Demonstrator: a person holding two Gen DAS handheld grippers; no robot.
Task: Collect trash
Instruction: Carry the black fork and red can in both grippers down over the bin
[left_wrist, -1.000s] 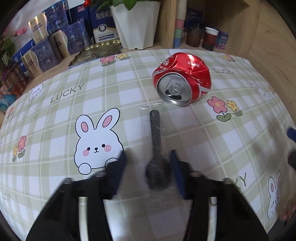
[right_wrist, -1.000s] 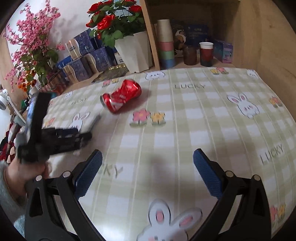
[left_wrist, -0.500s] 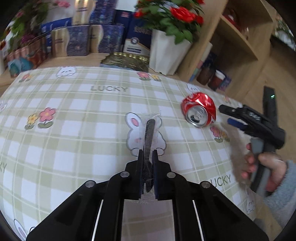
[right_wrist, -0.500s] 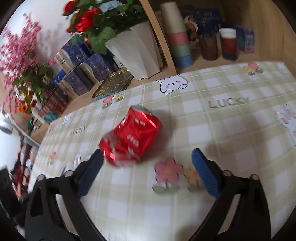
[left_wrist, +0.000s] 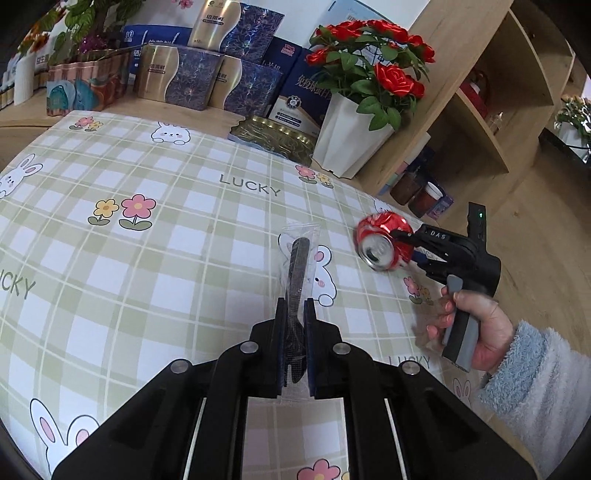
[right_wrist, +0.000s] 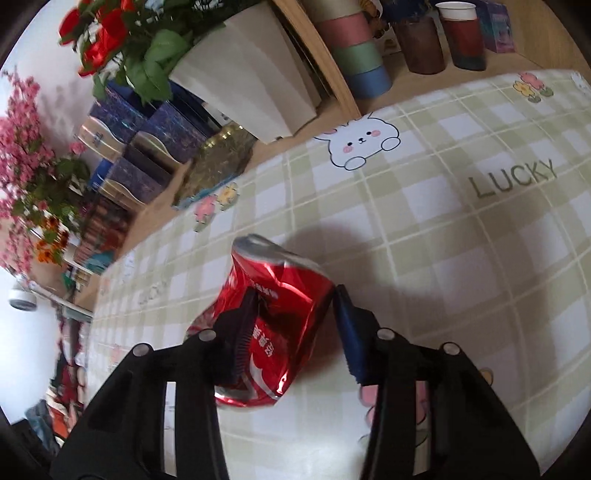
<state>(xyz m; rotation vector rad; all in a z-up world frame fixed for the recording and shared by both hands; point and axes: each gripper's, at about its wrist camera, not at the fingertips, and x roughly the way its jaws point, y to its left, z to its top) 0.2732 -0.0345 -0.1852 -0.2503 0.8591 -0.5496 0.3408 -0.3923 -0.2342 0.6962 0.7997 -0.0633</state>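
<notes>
My left gripper (left_wrist: 294, 317) is shut on a black plastic spoon in a clear wrapper (left_wrist: 297, 258), which sticks out forward above the checked tablecloth (left_wrist: 147, 266). A crushed red soda can (right_wrist: 273, 317) lies on its side on the cloth. My right gripper (right_wrist: 295, 306) is closed around the can's middle, both pads touching its sides. In the left wrist view the can (left_wrist: 384, 243) shows at the right, held by the right gripper (left_wrist: 410, 243) in a hand with a fuzzy blue sleeve.
A white pot of red roses (left_wrist: 347, 133), a gold tin (left_wrist: 273, 138) and blue gift boxes (left_wrist: 192, 77) line the far table edge. A wooden shelf (right_wrist: 369, 55) holds stacked paper cups and dark cups.
My left gripper shut on the wrapped spoon and lifted it off the cloth. My right gripper moved to the can and closed around it.
</notes>
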